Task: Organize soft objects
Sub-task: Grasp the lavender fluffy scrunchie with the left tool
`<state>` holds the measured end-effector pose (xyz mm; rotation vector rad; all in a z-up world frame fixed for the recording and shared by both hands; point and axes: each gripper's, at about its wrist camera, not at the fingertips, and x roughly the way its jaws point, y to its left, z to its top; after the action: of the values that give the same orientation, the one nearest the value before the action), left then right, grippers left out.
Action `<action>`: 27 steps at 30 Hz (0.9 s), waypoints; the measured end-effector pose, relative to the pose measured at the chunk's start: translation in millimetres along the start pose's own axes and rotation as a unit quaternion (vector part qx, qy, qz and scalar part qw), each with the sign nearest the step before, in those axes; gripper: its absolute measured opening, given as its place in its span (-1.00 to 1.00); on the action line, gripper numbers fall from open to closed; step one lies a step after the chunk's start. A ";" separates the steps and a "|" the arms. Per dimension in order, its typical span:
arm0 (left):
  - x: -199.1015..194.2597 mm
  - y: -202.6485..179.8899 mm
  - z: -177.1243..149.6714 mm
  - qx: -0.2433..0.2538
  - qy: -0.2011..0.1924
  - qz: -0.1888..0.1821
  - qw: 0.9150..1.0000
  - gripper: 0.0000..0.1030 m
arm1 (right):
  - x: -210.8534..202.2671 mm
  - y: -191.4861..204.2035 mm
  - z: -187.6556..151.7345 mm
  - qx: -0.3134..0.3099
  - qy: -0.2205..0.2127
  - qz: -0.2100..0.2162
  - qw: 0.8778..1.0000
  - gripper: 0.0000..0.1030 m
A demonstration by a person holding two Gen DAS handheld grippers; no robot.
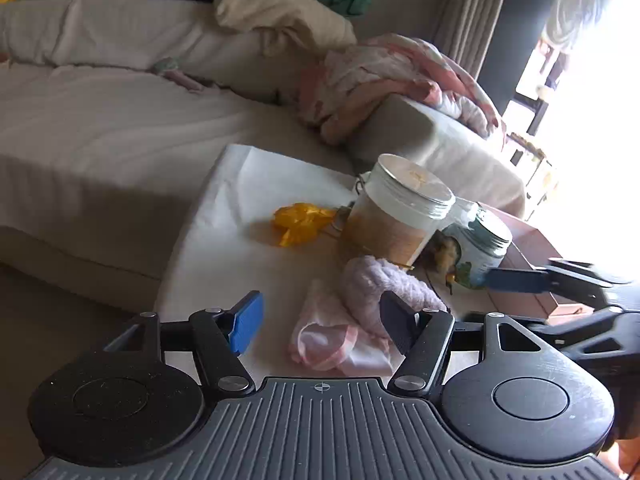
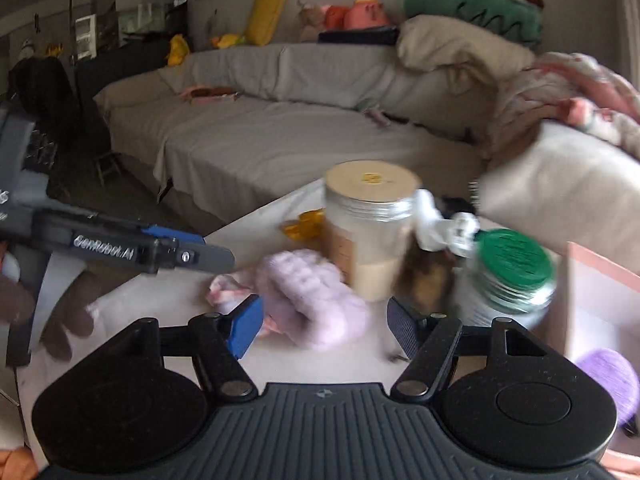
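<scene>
A lavender fuzzy soft piece (image 1: 372,284) lies on the white-covered table (image 1: 240,184), next to a pink-and-white cloth (image 1: 332,340). My left gripper (image 1: 322,322) is open just above them, with the cloth between its pads and the black pad in front of the fuzzy piece. In the right wrist view the fuzzy piece (image 2: 316,304) sits between the spread pads of my right gripper (image 2: 324,328), which is open and presses on nothing. The pink cloth (image 2: 228,286) peeks out behind it. The left gripper's fingers (image 2: 208,258) come in from the left.
A tall jar (image 1: 400,216) and a green-lidded jar (image 2: 512,272) stand right behind the soft things. A yellow crumpled piece (image 1: 300,224) lies further back. A pink box (image 2: 600,280) at the right holds a purple fluffy ball (image 2: 608,380). A grey sofa (image 2: 260,140) lies beyond the table.
</scene>
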<state>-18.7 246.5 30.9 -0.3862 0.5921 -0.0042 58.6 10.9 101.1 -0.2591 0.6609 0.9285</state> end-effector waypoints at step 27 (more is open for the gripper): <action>56.0 -80.1 -3.1 0.101 0.015 -0.019 0.995 -0.25 | -23.5 -5.2 -66.0 0.013 0.039 -0.051 0.998 0.34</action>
<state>34.6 164.6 26.6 -0.2014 0.6086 -0.1069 25.7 -39.1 64.4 -0.3045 0.7247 0.8145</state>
